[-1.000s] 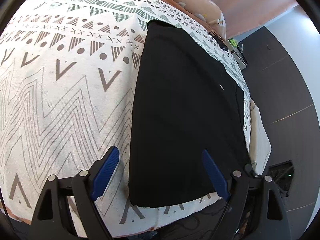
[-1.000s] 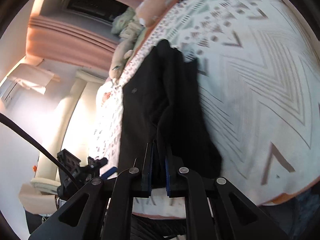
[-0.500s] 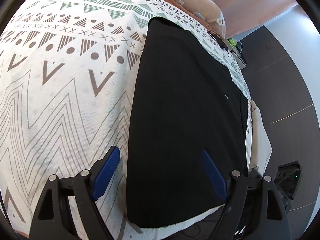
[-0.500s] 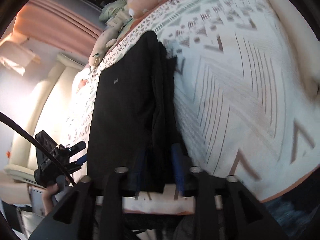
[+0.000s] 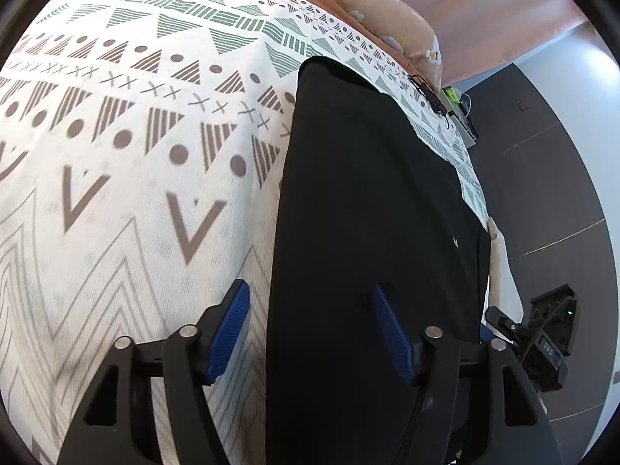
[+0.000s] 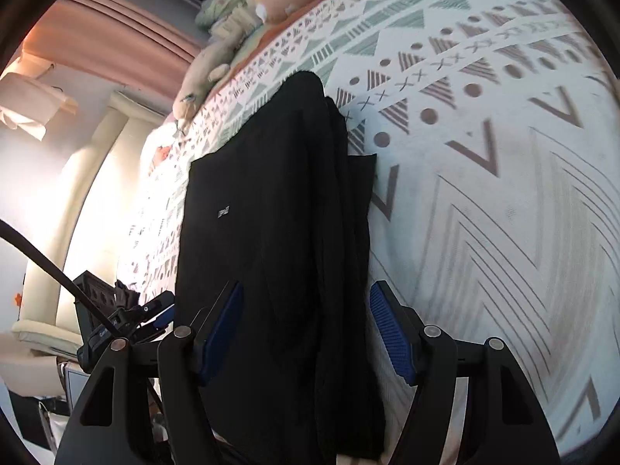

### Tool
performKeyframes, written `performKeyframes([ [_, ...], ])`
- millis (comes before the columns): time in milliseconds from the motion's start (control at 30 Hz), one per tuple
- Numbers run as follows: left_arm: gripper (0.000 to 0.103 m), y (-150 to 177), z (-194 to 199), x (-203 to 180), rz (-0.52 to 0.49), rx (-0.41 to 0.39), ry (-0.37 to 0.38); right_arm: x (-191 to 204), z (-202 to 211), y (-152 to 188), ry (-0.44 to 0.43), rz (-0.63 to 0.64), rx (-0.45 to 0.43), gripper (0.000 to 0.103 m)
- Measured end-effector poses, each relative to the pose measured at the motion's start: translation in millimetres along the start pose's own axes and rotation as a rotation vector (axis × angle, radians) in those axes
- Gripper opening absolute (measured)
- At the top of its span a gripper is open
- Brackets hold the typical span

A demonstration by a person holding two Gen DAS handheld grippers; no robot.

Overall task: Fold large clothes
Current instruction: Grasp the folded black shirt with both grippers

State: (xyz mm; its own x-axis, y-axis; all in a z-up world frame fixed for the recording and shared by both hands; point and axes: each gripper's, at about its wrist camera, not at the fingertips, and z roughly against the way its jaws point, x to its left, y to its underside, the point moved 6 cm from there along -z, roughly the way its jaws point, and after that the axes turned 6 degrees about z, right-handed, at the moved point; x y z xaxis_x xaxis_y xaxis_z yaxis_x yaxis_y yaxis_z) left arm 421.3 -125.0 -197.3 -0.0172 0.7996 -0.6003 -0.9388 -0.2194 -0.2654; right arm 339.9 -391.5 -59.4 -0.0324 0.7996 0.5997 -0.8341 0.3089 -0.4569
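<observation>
A black garment (image 5: 368,213) lies as a long folded strip on the patterned bedspread (image 5: 128,147). My left gripper (image 5: 310,310) is open and empty, its fingers astride the garment's left edge near the near end. In the right wrist view the garment (image 6: 271,213) shows a small white logo and a folded-over sleeve layer along its right side. My right gripper (image 6: 304,310) is open above the garment's near end, holding nothing. The other gripper (image 6: 128,317) shows at the lower left.
Plush toys and a peach pillow (image 5: 391,27) lie at the bed's far end, with pink curtains (image 6: 128,38) behind. Dark floor (image 5: 550,193) runs along the bed's right side. A cream headboard or sofa (image 6: 89,193) stands to the left in the right wrist view.
My right gripper has opened and let go of the garment's folded layer, which now lies flat. My left gripper has moved forward over the garment, with its jaws narrowed a little but still open.
</observation>
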Motion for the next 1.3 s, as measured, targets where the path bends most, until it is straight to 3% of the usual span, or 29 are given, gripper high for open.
performKeyframes([
  [300,0.047,-28.8,-22.0,-15.4,-0.035,0.01,0.001,-9.4,-49.5,-29.3,-0.055,-0.036,0.093,0.066],
  [533,0.047,-36.4,-24.6,-33.6,-0.095,-0.002,-0.034,-24.4,-71.7,-45.4,-0.127,-0.1,0.141,0.066],
  [800,0.047,-36.7,-22.7,-32.6,-0.104,-0.001,-0.035,-35.0,-58.7,-53.0,-0.08,-0.099,0.132,0.07],
  [1000,0.047,-39.6,-24.3,-38.1,-0.117,0.001,-0.035,-44.3,-56.8,-49.0,-0.117,-0.148,0.127,0.07],
  [1200,0.047,-44.7,-28.9,-32.5,-0.094,0.012,-0.031,-40.2,-86.3,-62.3,-0.195,-0.17,0.164,0.07],
  [1300,0.049,-53.5,-38.1,-19.2,-0.025,0.04,-0.036,-42.3,-97.9,-72.4,-0.219,-0.175,0.176,0.07],
])
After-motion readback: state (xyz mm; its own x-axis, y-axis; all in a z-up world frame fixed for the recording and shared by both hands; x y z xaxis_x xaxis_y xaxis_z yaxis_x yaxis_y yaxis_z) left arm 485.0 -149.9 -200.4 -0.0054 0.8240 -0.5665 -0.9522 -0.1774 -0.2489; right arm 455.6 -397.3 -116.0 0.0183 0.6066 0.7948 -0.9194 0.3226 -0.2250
